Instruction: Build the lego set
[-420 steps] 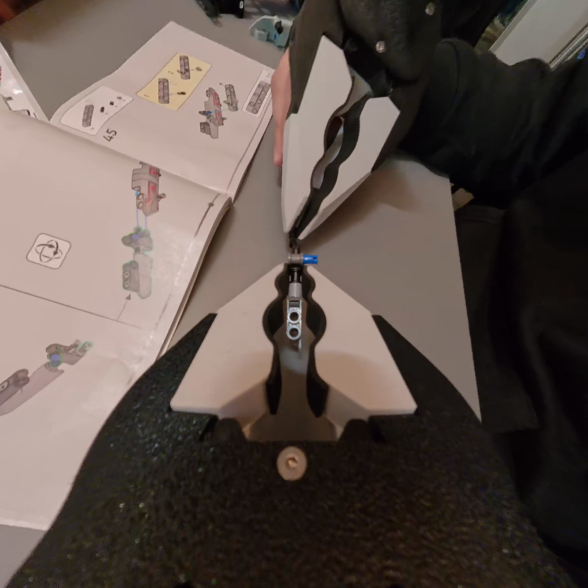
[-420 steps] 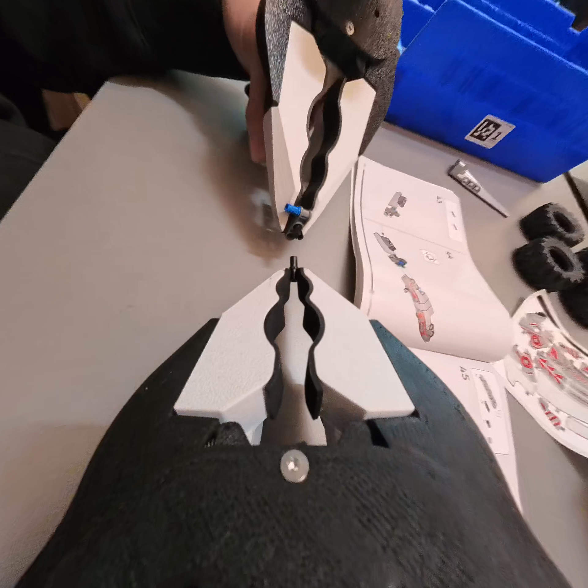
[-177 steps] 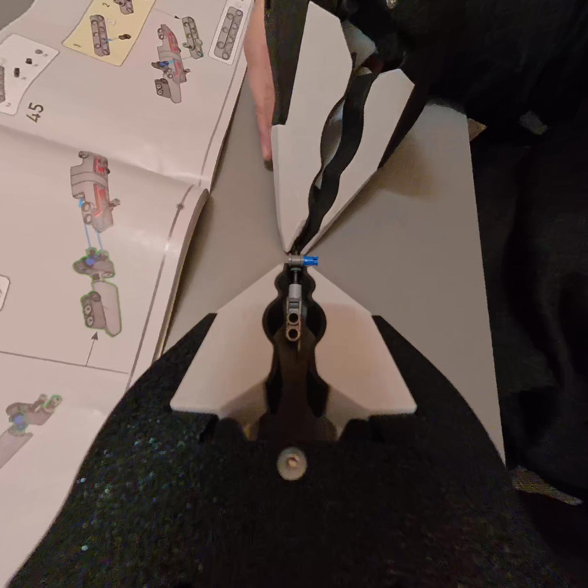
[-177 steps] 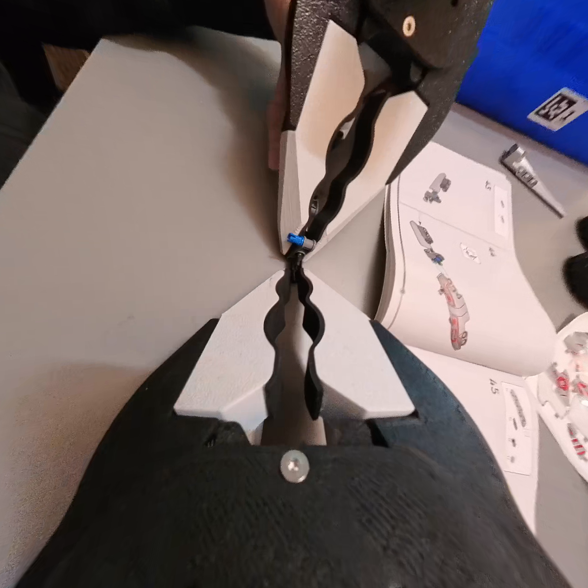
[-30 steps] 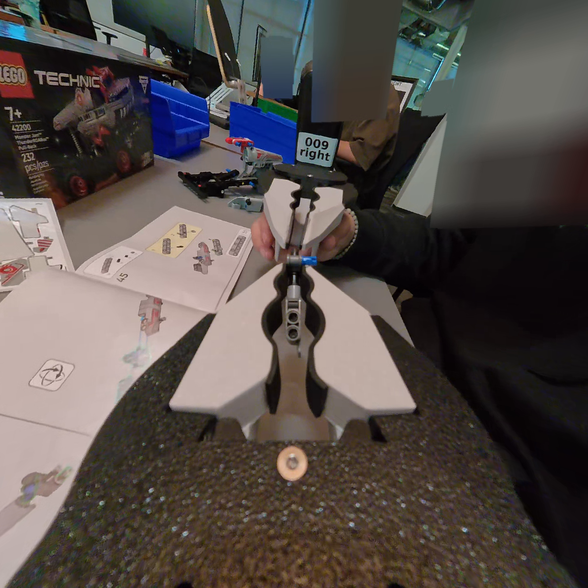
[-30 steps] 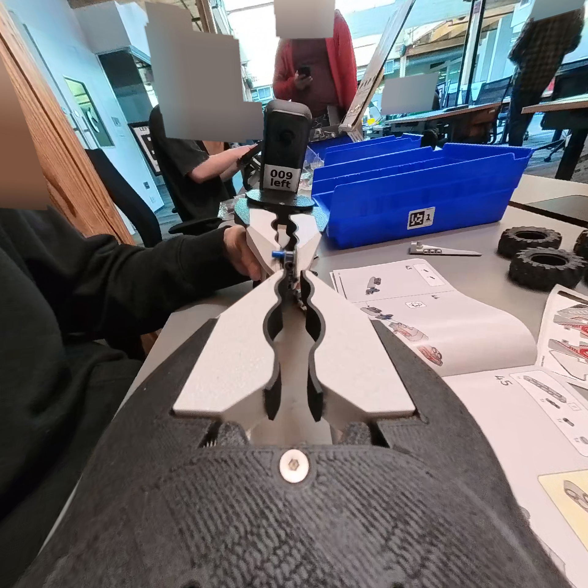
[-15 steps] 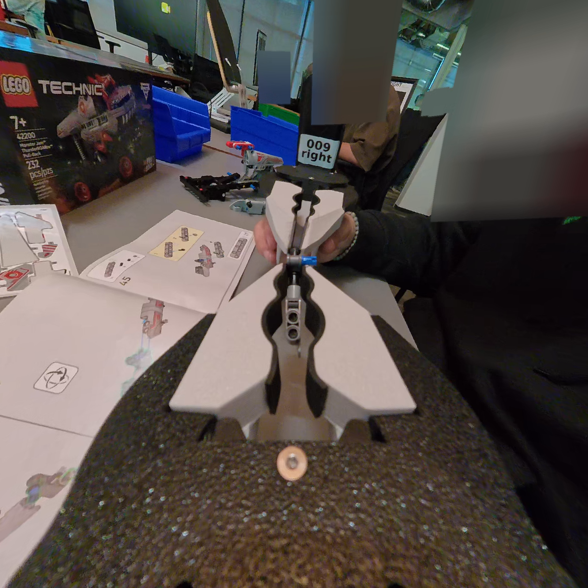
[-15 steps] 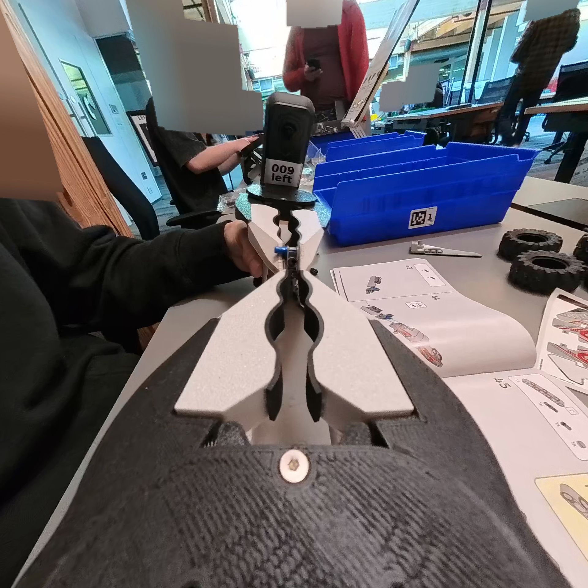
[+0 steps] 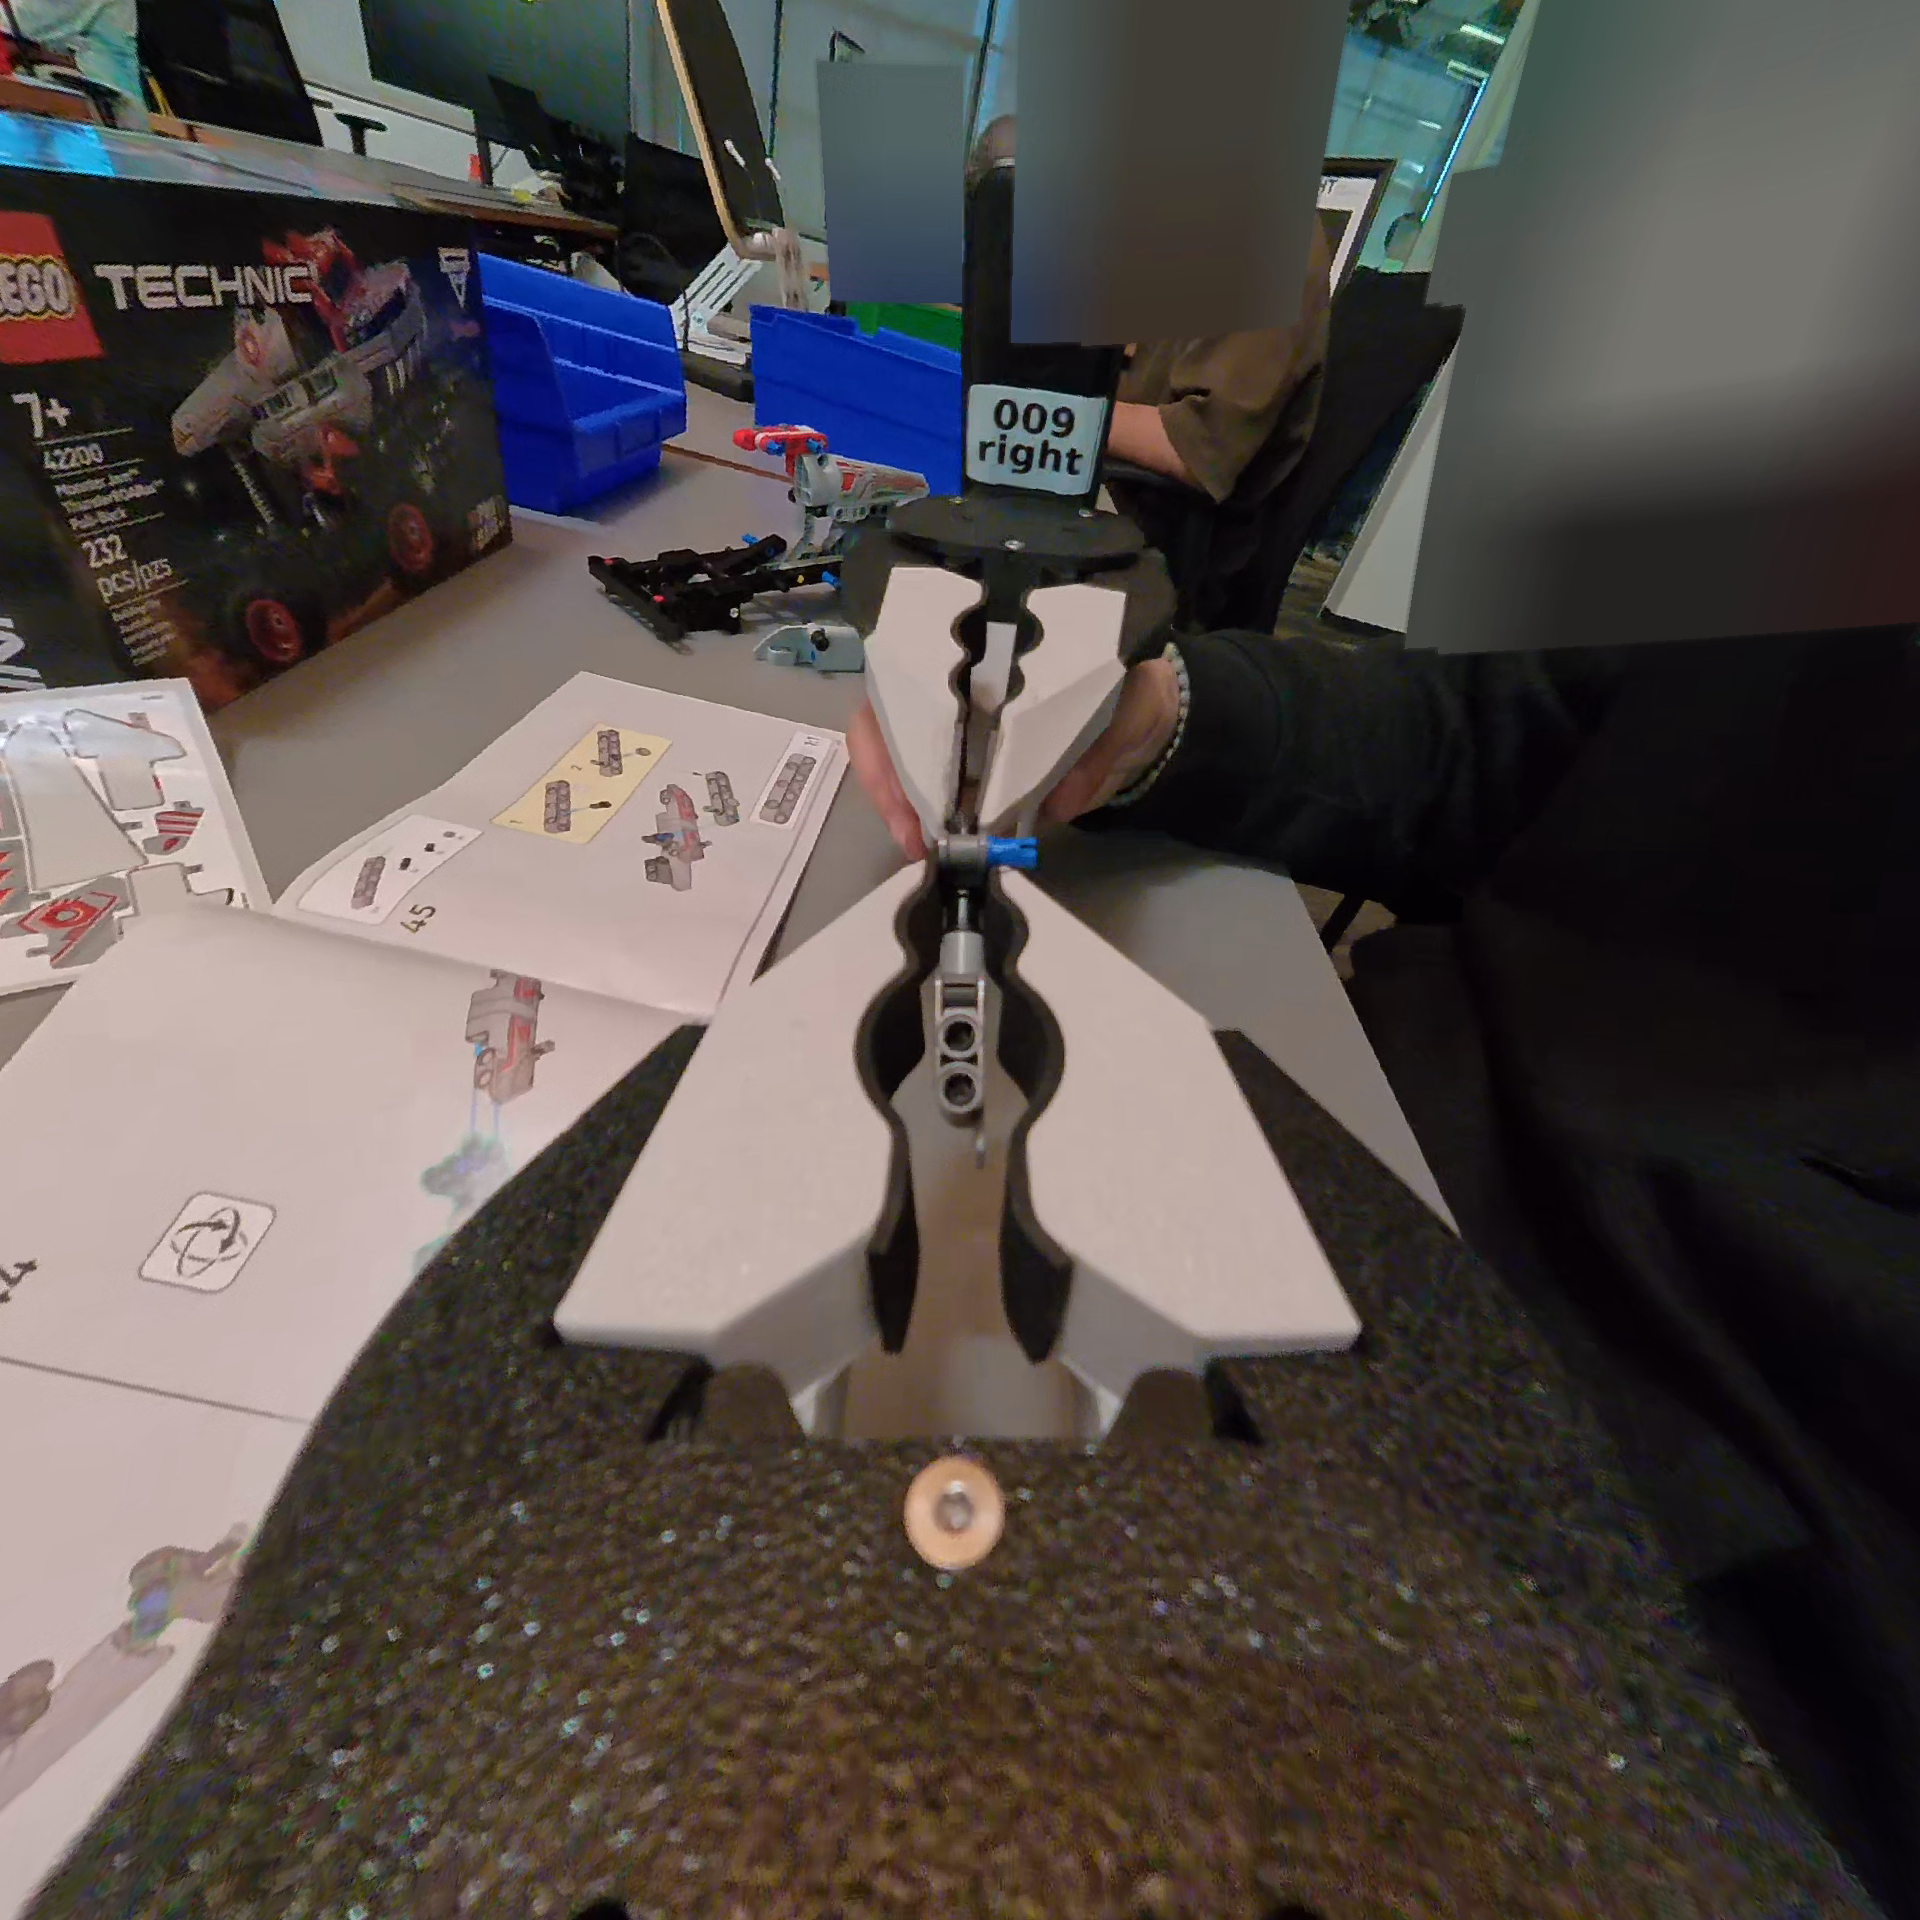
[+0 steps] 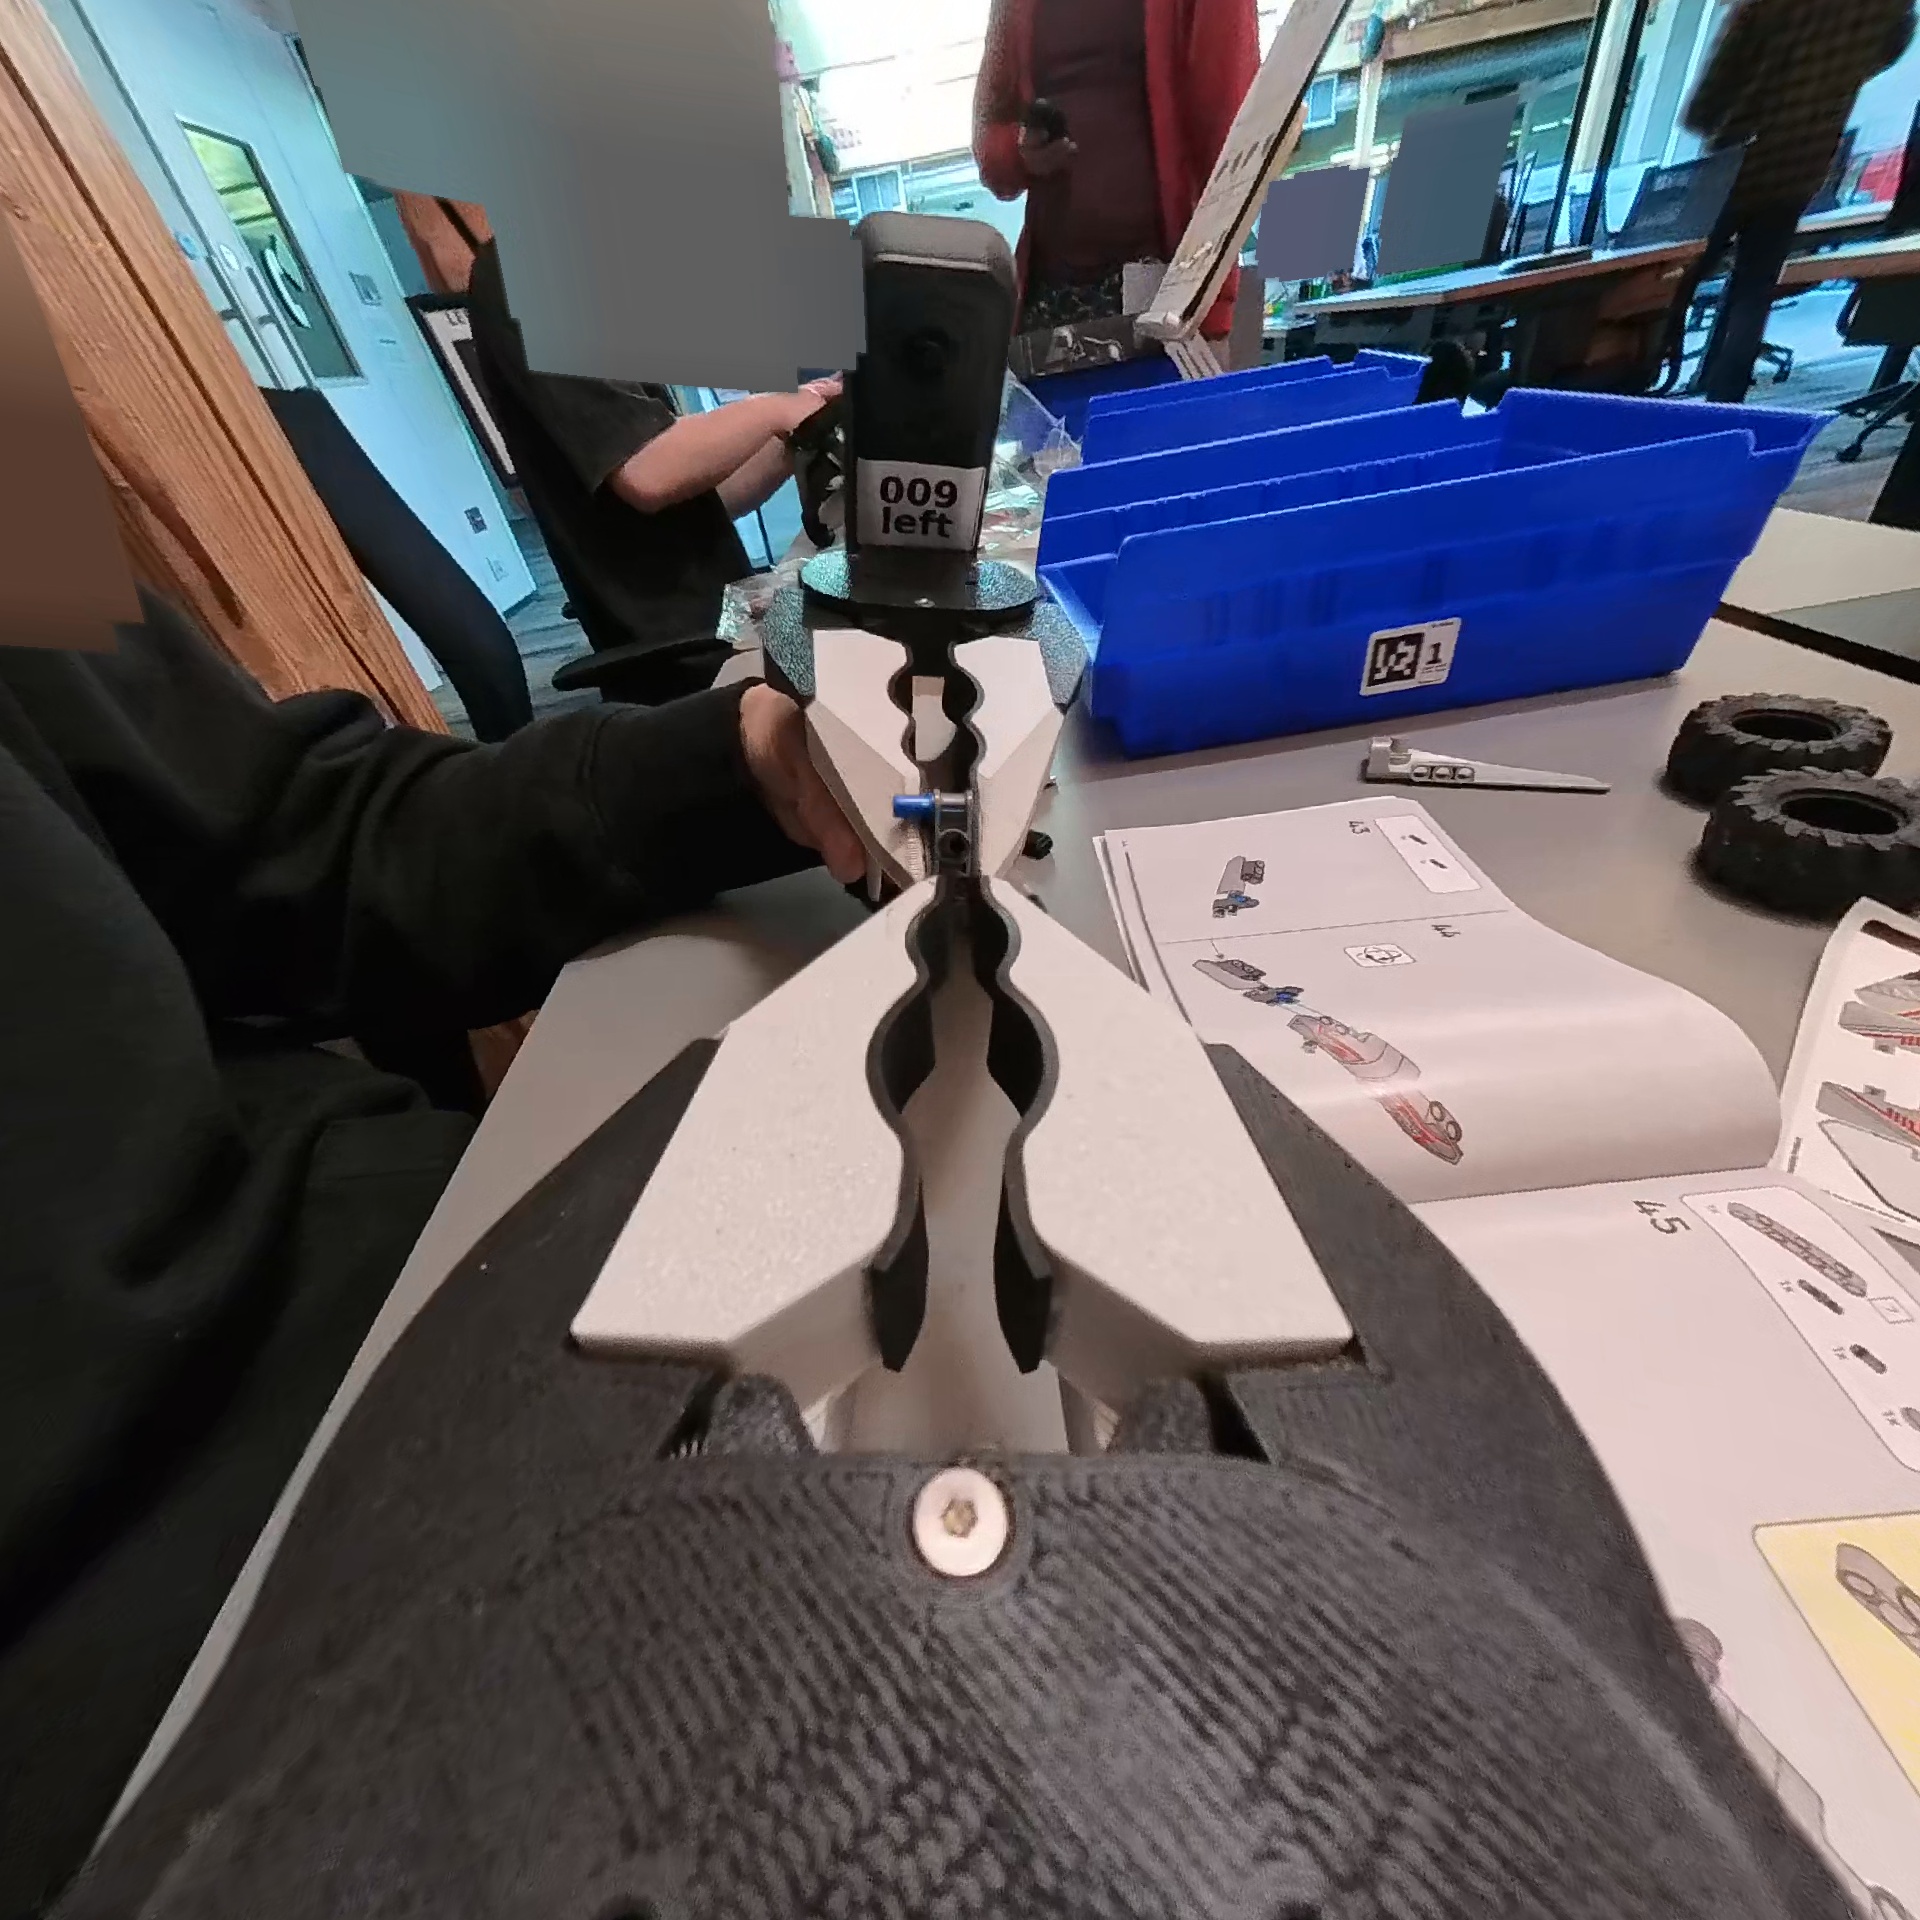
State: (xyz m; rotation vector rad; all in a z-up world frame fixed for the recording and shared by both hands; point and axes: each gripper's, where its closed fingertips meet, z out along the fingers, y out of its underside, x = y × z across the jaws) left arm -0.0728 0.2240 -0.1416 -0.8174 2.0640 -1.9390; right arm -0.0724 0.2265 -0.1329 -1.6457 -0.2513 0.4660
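My left gripper [image 9: 966, 873] is shut on a small grey Lego assembly [image 9: 961, 1039]: a holed grey connector, a black axle, and at the tip a grey connector with a blue pin [image 9: 1006, 852] sticking out to the right. My right gripper [image 10: 951, 883] faces it tip to tip, shut on a small black pin that is pressed against that grey connector [image 10: 954, 821] and barely shows. Each gripper shows in the other's view: the right gripper [image 9: 971, 816] and the left gripper [image 10: 940, 831]. Both are held level above the near table edge.
The open instruction booklet [image 9: 312, 1039] [image 10: 1455, 1039] lies on the grey table. A Lego box [image 9: 239, 416], a black chassis part [image 9: 707, 587], blue bins [image 10: 1403, 582], tyres [image 10: 1787, 790], a grey wedge piece [image 10: 1455, 774] and a sticker sheet [image 9: 83, 810] stand farther off. People sit and stand behind. Only a small space, under 4 cm, lies between the two pairs of fingers.
The grippers met tip to tip, then both tilted up from looking down at the table to level. Over the last second they stay joined with only a slight shift.
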